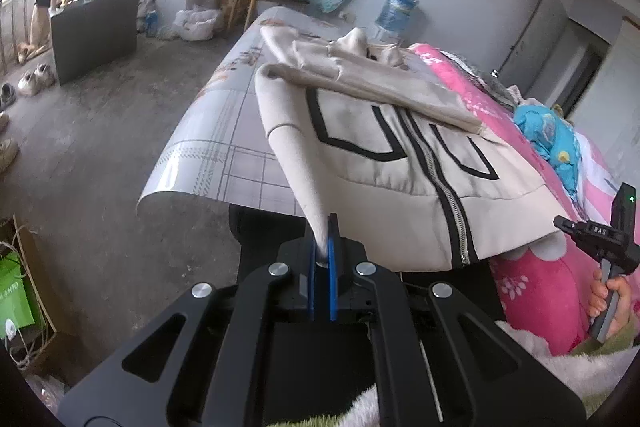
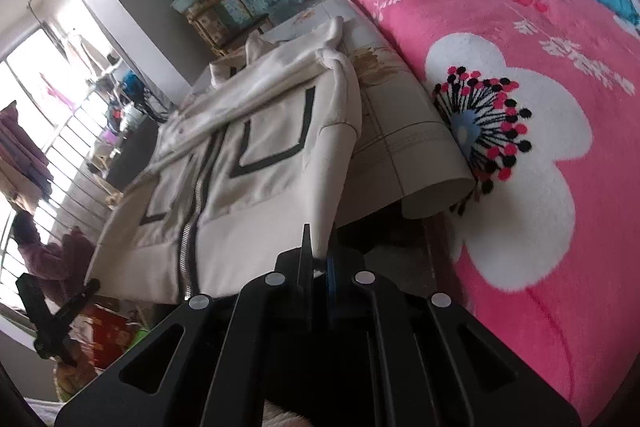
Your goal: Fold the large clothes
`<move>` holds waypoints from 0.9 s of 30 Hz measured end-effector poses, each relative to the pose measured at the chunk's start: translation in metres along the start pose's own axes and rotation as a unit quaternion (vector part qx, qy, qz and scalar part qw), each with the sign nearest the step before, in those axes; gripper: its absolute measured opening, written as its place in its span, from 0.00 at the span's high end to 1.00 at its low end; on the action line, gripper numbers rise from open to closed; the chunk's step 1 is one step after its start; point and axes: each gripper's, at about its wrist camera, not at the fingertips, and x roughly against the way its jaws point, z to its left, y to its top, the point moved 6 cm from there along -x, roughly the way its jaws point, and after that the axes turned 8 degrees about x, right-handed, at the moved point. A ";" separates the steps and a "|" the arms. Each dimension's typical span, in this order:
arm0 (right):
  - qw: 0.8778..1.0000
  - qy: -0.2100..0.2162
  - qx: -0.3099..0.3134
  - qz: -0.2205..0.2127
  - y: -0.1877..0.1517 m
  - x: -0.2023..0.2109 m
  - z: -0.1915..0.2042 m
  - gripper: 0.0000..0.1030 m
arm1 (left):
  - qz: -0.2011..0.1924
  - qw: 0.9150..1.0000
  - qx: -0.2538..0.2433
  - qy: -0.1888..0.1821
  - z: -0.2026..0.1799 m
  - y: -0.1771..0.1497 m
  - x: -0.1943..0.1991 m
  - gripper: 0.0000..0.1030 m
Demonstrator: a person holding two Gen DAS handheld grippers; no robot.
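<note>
The left gripper point(image 1: 323, 247) points downward at a slant, its blue pads point(image 1: 331, 267) clamped together on a strip of cloth. The right gripper point(image 2: 318, 259) tilts down likewise, jaws pinched on cloth. In the left view, the right hand point(image 1: 610, 301) wraps its fingers around the other gripper's handle.
</note>
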 end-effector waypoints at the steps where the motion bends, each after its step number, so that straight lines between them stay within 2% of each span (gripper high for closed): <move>1: 1.000 0.002 -0.002 -0.001 -0.001 0.005 0.001 0.95 | 0.001 1.000 -0.002 -0.003 -0.001 0.000 0.005 0.96; 6: 1.000 0.016 -0.003 0.007 -0.006 0.019 0.005 0.95 | 0.014 1.000 0.012 -0.012 0.004 -0.002 0.022 0.96; 12: 1.000 0.031 -0.004 0.003 0.004 0.012 0.006 0.95 | 0.008 0.999 0.041 -0.030 0.005 0.014 0.011 0.96; 18: 0.998 0.047 -0.004 -0.031 0.046 0.002 0.009 0.95 | -0.008 0.995 0.085 -0.057 0.008 0.055 -0.008 0.96; 27: 0.996 0.060 -0.010 -0.062 0.115 -0.045 0.010 0.95 | -0.026 0.992 0.111 -0.050 0.011 0.117 -0.053 0.96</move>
